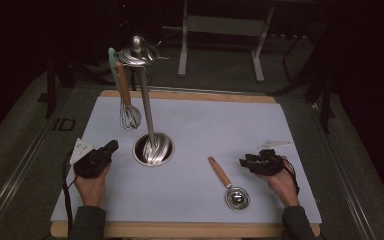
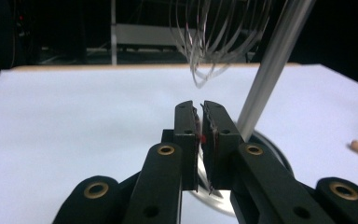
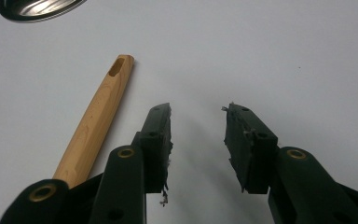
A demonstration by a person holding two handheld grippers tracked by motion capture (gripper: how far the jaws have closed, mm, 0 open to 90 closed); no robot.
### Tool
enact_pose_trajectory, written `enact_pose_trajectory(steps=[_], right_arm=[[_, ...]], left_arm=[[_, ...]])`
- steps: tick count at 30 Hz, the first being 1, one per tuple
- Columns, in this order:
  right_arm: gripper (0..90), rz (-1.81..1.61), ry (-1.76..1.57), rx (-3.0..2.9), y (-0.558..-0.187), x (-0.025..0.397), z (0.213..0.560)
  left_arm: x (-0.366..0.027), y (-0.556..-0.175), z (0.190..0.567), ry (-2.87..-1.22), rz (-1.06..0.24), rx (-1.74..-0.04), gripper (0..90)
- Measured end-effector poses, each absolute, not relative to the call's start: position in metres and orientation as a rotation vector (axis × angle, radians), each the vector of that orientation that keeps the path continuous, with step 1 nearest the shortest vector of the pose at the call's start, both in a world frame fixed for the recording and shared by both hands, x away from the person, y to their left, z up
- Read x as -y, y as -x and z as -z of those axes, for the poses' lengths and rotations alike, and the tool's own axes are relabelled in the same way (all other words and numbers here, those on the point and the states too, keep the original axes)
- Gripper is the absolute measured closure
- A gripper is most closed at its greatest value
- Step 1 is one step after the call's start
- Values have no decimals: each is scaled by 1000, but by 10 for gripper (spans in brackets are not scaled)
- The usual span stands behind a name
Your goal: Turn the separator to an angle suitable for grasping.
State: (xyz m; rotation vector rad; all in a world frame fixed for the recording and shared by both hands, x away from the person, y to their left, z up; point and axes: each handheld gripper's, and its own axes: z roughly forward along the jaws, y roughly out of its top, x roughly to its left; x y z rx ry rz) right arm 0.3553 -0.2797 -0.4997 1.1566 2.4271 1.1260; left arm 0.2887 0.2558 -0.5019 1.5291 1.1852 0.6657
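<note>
A metal utensil stand rises from a round base [image 1: 152, 149] on the white mat; its pole [image 2: 272, 65] leans up to a hook ring [image 1: 139, 52]. A whisk [image 1: 129, 115] with a wooden handle hangs from that ring, its wires [image 2: 214, 42] just ahead of my left gripper. My left gripper [image 1: 111, 147] [image 2: 199, 105] rests left of the base, shut with nothing between its fingers. A wooden-handled metal scoop [image 1: 228, 182] lies flat on the mat. My right gripper [image 1: 243, 161] [image 3: 198, 109] is open just right of the scoop's handle [image 3: 98, 121], apart from it.
The white mat [image 1: 205, 125] covers a wooden board [image 1: 180, 230] that shows along the near and far edges. A metal frame [image 1: 220, 30] stands in the dark behind the table. The stand's base [image 3: 39, 8] lies beyond the scoop's handle.
</note>
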Motion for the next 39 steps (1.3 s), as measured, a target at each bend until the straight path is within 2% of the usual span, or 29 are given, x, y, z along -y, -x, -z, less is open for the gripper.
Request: enact_pose_trajectory(steps=[15,26,39], right_arm=[[616,-1126,-1177,-2467,-354,275,498],[626,-1103,-1199,-2500,-348,269,493],[637,-1008,-1204,-2631,-337,242,492]], left_arm=[[-249,-288,537,-1635,-604,-1280,838],[-244,-289,540,-1675,-615,-1284,826],[-242,-289,540,-1702,-624,-1272,804]])
